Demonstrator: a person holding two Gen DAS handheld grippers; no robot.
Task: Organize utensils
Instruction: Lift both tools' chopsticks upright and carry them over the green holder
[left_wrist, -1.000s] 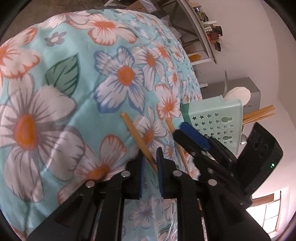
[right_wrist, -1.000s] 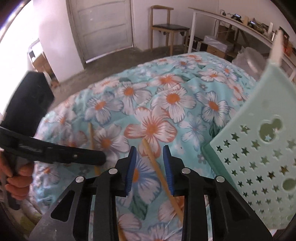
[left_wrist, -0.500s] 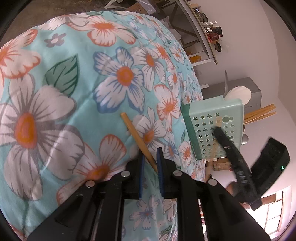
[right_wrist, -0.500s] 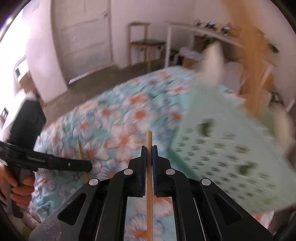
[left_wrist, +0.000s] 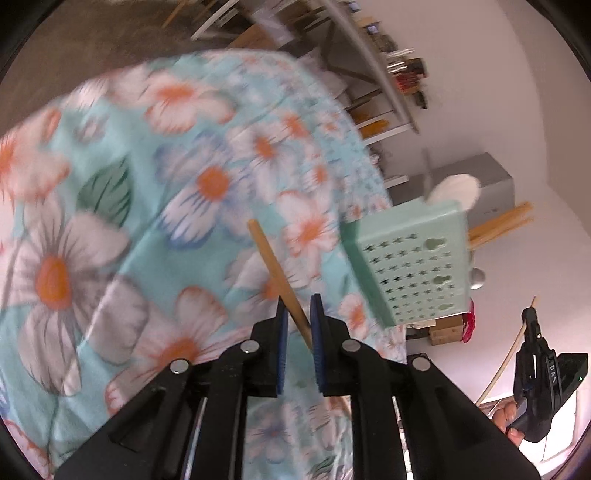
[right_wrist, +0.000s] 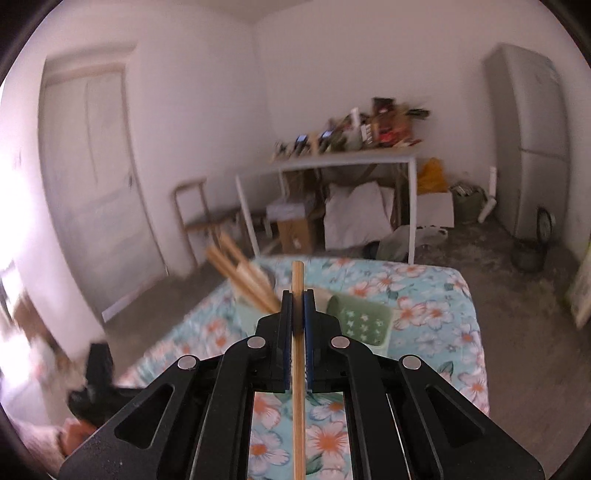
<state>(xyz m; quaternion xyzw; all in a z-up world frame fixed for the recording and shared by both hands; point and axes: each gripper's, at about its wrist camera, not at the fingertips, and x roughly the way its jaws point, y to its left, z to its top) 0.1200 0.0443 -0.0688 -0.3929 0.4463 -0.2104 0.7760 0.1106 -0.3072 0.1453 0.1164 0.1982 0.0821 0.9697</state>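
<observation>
Wooden chopsticks number two in grasp, one per tool: the left tool (left_wrist: 297, 325) is clenched on a slanted chopstick (left_wrist: 275, 275) at frame centre, over the floral counter (left_wrist: 110, 221); the right tool (right_wrist: 297, 317) pinches an upright chopstick (right_wrist: 297, 369) centre-frame. One mint holder (left_wrist: 410, 266), centre right, holds several more chopsticks (left_wrist: 498, 225).

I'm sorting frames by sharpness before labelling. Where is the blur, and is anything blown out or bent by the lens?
Left wrist view: the flowered cloth is smeared by motion, the holder slightly soft, the left gripper and its chopstick sharper. Right wrist view: the left edge glares white, the sticks in the holder are blurred, the held chopstick is crisp. Both views curve toward a dark round rim.
</observation>
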